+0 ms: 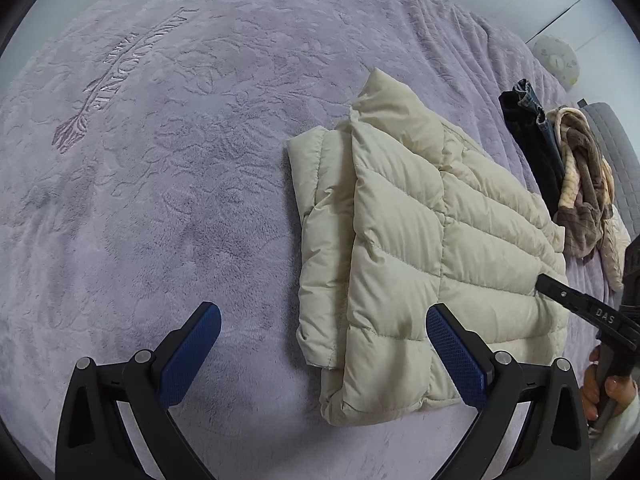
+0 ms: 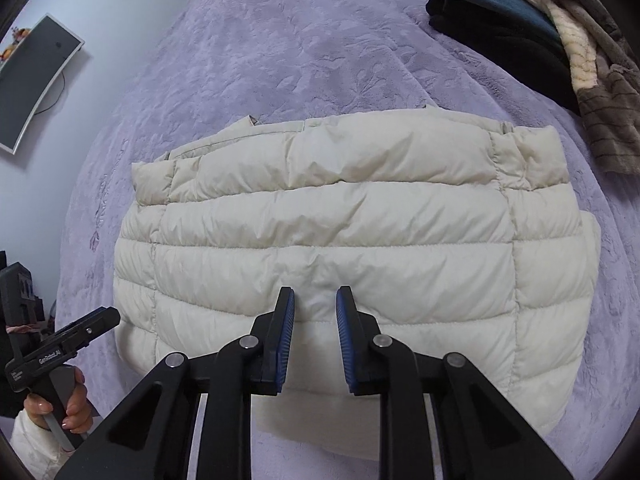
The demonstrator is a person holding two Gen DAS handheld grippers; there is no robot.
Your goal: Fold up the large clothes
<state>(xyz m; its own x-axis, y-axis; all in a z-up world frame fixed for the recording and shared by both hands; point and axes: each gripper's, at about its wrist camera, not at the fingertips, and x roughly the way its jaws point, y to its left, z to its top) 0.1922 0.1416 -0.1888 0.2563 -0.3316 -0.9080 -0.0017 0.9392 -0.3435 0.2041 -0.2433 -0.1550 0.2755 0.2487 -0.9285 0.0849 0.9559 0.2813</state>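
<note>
A cream quilted puffer jacket (image 1: 420,220) lies folded into a thick rectangle on the lilac plush blanket (image 1: 180,160). My left gripper (image 1: 323,312) hangs open and wide above the jacket's near left corner, nothing between its blue pads (image 1: 192,348). In the right wrist view the jacket (image 2: 340,220) fills the middle. My right gripper (image 2: 315,304) stands narrow at its near edge, a puff of the fabric pinched between the pads (image 2: 286,320). That right gripper (image 1: 560,292) also shows in the left wrist view, its tip on the jacket's right edge.
A pile of folded dark clothes and jeans (image 2: 492,12) with a brown striped garment (image 2: 600,92) lies at the bed's far right. A curved monitor (image 2: 36,80) stands beyond the bed at left. A hand (image 2: 68,404) holds the left gripper's handle.
</note>
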